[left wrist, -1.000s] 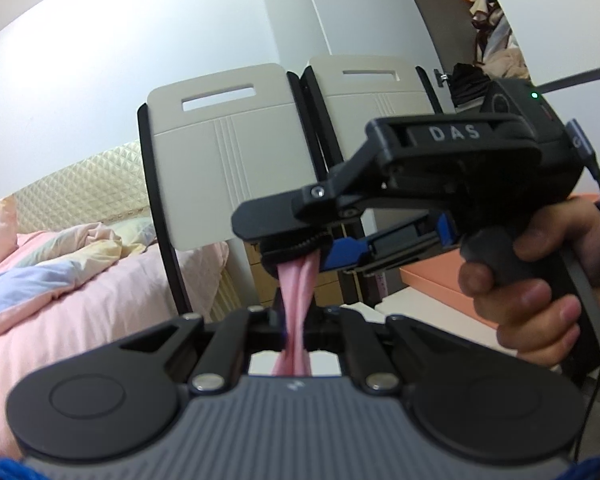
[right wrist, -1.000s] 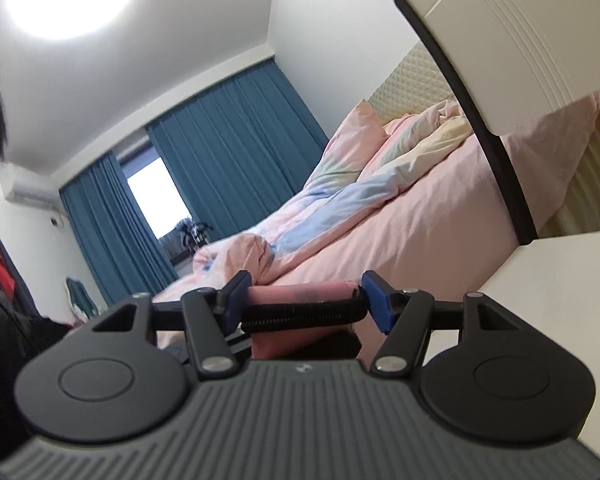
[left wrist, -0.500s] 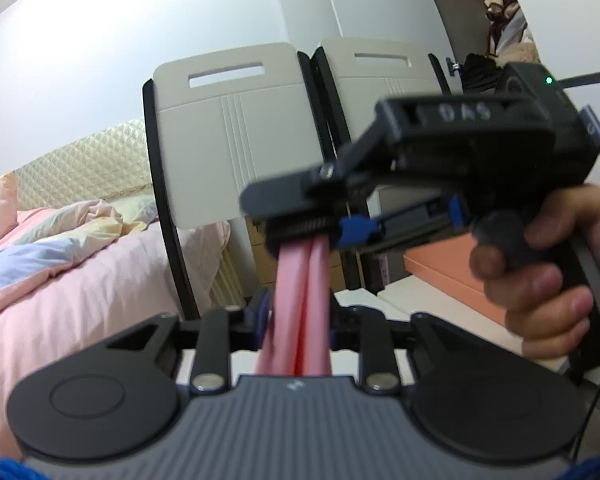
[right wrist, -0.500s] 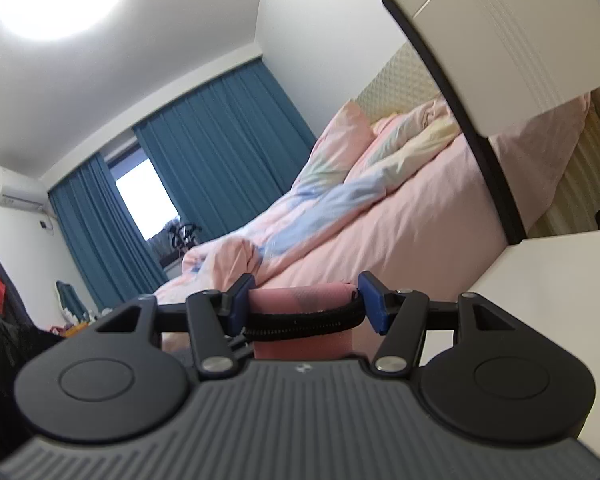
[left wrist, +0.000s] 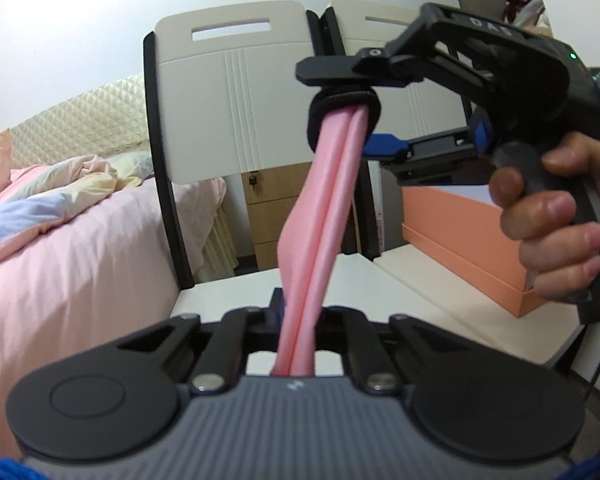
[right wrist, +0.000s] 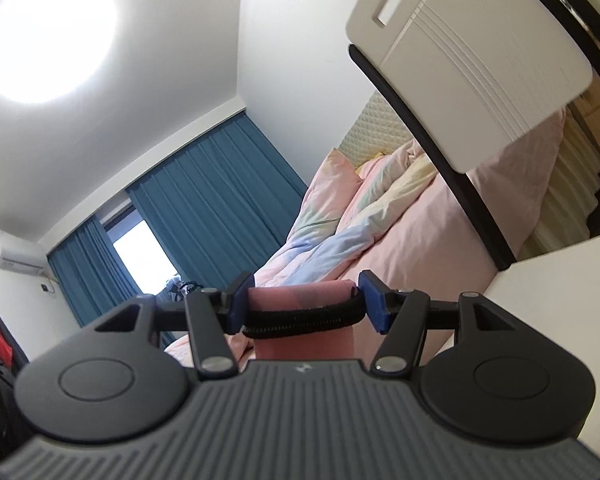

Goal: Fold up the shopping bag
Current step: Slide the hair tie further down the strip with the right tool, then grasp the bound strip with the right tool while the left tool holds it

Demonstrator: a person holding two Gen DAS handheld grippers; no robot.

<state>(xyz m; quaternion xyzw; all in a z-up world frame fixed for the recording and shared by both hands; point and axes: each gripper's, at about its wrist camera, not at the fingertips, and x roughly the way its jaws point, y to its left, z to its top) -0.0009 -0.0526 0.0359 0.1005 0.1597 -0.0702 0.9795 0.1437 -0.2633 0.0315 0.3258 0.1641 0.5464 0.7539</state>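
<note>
The pink shopping bag [left wrist: 324,200] is rolled into a long narrow strip and hangs in the air between both grippers. My left gripper [left wrist: 298,320] is shut on its lower end. In the left wrist view my right gripper [left wrist: 346,92] is above and to the right, with a black elastic band [left wrist: 342,100] stretched around the bag's upper end. In the right wrist view the bag's end [right wrist: 300,296] sits between the blue pads [right wrist: 370,300] of my right gripper [right wrist: 302,300], with the black band [right wrist: 300,316] stretched across the fingers.
A white table [left wrist: 440,308] lies below with an orange box [left wrist: 468,232] on it at the right. Two white chair backs [left wrist: 236,92] stand behind the table. A bed with pink bedding [left wrist: 60,240] is at the left. Blue curtains [right wrist: 204,200] hang at the far wall.
My right gripper has risen and moved away from the left one. The pink strip between them is now much longer and drawn out.
</note>
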